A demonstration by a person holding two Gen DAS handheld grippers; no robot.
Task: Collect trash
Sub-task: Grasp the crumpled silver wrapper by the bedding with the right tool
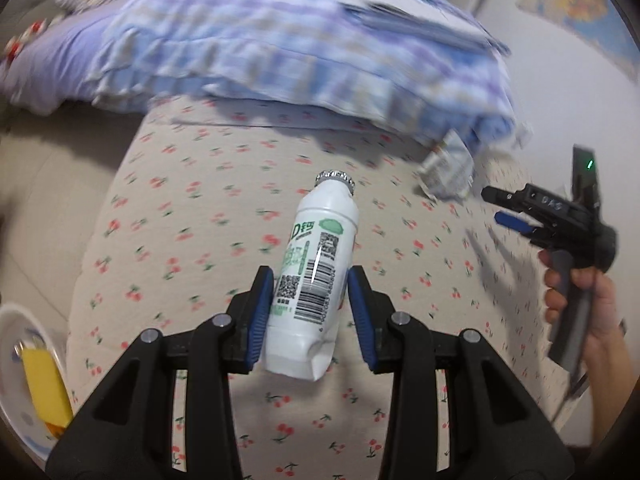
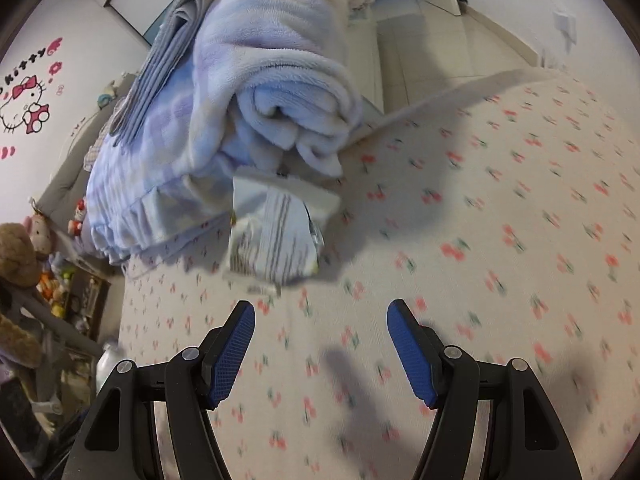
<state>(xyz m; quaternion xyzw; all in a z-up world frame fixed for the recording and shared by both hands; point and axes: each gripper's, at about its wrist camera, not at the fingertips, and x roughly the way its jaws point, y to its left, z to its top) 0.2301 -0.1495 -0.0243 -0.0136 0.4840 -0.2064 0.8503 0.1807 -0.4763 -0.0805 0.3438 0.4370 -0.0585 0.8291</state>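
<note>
A white plastic bottle (image 1: 316,272) with a green label and a silver cap hangs above the cherry-print bed sheet (image 1: 192,216). My left gripper (image 1: 311,280) is shut on its lower body, and its dented base sticks out toward the camera. A crumpled white and grey wrapper (image 2: 276,236) lies on the sheet against the blanket's edge; it also shows as the wrapper (image 1: 446,172) in the left wrist view. My right gripper (image 2: 321,308) hovers just short of it, open, with nothing between its blue pads. The right gripper (image 1: 493,205) appears at the right, held by a person's hand (image 1: 592,308).
A rolled blue and lilac blanket (image 2: 260,80) fills the far side of the bed. A white container (image 1: 16,344) with a yellow item inside sits at the lower left beside the bed. Stuffed toys (image 2: 20,248) crowd a shelf at the bed's left side.
</note>
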